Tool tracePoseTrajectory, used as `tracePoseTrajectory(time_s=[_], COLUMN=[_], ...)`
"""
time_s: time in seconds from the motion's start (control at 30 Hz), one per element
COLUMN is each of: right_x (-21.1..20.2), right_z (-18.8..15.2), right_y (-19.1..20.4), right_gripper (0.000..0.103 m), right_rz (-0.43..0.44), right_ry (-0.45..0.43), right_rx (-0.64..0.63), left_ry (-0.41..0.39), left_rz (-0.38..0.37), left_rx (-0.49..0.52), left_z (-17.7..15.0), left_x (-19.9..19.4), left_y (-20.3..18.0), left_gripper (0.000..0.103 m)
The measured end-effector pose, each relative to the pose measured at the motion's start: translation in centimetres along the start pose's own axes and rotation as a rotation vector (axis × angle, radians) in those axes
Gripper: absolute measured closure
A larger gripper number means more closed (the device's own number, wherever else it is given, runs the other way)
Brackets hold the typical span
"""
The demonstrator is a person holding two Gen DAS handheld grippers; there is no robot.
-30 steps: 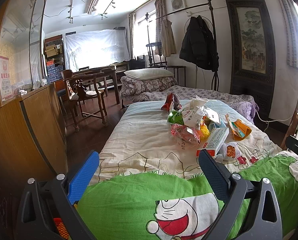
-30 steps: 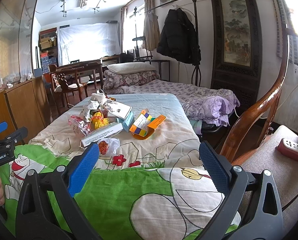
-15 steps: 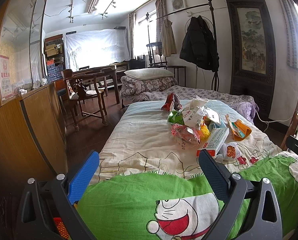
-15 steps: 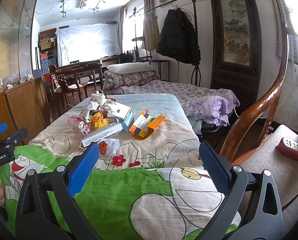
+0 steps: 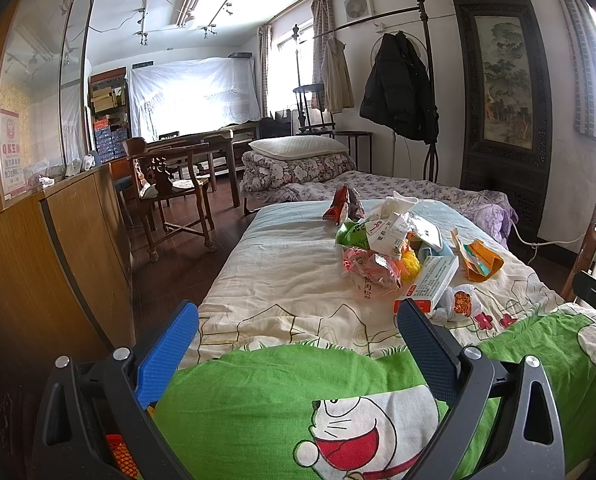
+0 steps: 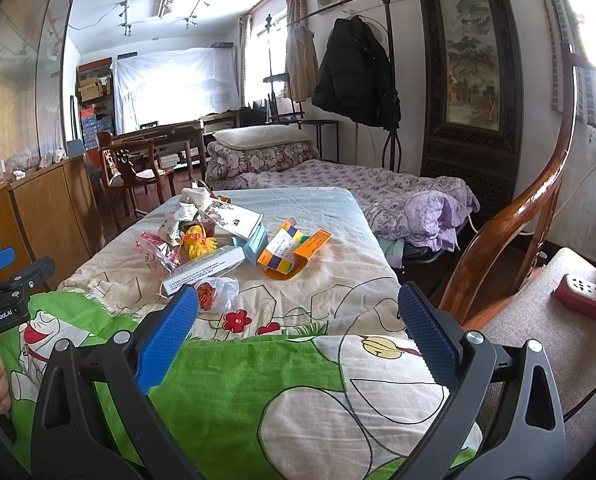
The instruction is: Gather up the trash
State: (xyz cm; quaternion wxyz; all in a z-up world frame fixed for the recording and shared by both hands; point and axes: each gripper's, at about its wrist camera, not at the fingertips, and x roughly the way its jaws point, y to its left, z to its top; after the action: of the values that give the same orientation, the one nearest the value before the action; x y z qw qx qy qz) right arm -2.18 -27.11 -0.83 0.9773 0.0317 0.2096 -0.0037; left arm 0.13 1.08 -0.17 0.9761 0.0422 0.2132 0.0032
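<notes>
A heap of trash [image 5: 394, 248] lies on the bed: wrappers, a long white box [image 5: 430, 284], an orange carton [image 5: 480, 260] and a small clear bag [image 5: 460, 302]. The same pile of trash [image 6: 214, 240] shows in the right wrist view, with the white box [image 6: 204, 270], orange carton [image 6: 294, 252] and clear bag [image 6: 214, 294]. My left gripper [image 5: 298, 324] is open over the green cartoon quilt, short of the pile. My right gripper [image 6: 298, 312] is open too, with nothing between its fingers, near the bag.
A green cartoon quilt [image 5: 298, 400] covers the bed's near end. A wooden cabinet [image 5: 38, 272] runs along the left. A wooden chair [image 5: 170, 196] and table stand beyond. A curved wooden armrest [image 6: 510, 216] and a power strip [image 6: 586, 296] are at the right. A second bed [image 6: 378, 188] lies behind.
</notes>
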Motion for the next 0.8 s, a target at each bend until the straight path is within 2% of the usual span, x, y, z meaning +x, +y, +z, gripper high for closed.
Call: tracePoseTrajectory(time_s=[0.6, 0.8], right_x=[-0.2, 0.2], right_z=[0.3, 0.4], right_y=[-0.1, 0.0], right_gripper=[0.007, 0.007], right_rz=[0.013, 0.018], right_ry=[-0.002, 0.011], right_rx=[0.021, 0.041], left_ry=[0.011, 0.086], left_rz=[-0.014, -0.078], left_rx=[-0.014, -0.011], left_z=[0.0, 0.5], left_x=[0.1, 1.4], left_y=[0.1, 0.1], left_gripper=[0.006, 0.006])
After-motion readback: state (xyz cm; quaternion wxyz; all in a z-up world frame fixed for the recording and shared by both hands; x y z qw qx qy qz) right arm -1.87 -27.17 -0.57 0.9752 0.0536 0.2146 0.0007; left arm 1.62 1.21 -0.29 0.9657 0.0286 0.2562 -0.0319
